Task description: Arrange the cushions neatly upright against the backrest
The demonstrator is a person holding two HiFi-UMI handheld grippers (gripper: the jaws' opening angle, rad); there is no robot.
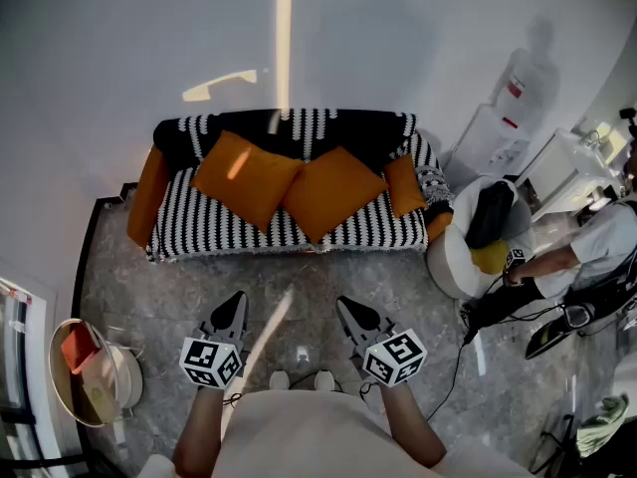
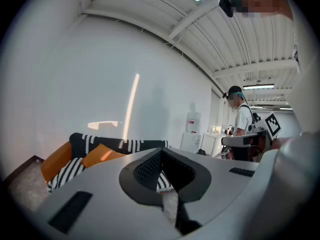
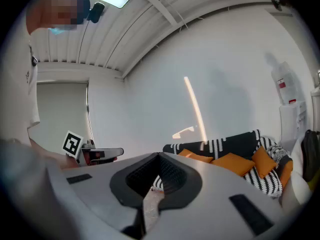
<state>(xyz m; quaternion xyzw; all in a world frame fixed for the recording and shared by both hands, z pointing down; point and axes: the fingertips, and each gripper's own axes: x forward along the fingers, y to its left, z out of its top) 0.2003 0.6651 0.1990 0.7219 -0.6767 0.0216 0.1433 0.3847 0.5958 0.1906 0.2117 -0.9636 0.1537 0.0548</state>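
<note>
Standing viewpoint before a sofa, read from near to far.

**Foreground.** The person's shoes [image 1: 299, 378] rest on the grey stone floor [image 1: 179, 287]. The left gripper [image 1: 236, 302] and the right gripper [image 1: 345, 306] are held out side by side, well apart from each other and well short of the sofa. Both point towards it, slightly downward. In each gripper view the jaws meet at their tips – both pairs are closed, with nothing between them.

**Middle ground, sides.** A round basket [image 1: 57, 376] stands on the floor at the left, with an orange item inside. At the right is a white round seat [image 1: 450, 257] carrying a black and a yellow item. A second person [image 1: 597, 247] bends towards it.

**Sofa.** The sofa [image 1: 229, 232] has a black-and-white striped cover and orange arms, and it stands against the white wall [image 1: 119, 48]. Three orange cushions sit on its seat, their upper parts leaning on the backrest [image 1: 309, 125].
- The left cushion [image 1: 246, 177] is large and stands on one corner like a diamond.
- The middle cushion [image 1: 333, 192] is also large and tilted the same way. It touches the left one, and its lower corner reaches the front edge of the seat.
- The small cushion [image 1: 404, 185] stands just beside the middle one, near the right arm – it too is tilted.

**Background.** A white water dispenser [image 1: 493, 137] stands by the wall, to the right of the sofa.
</note>
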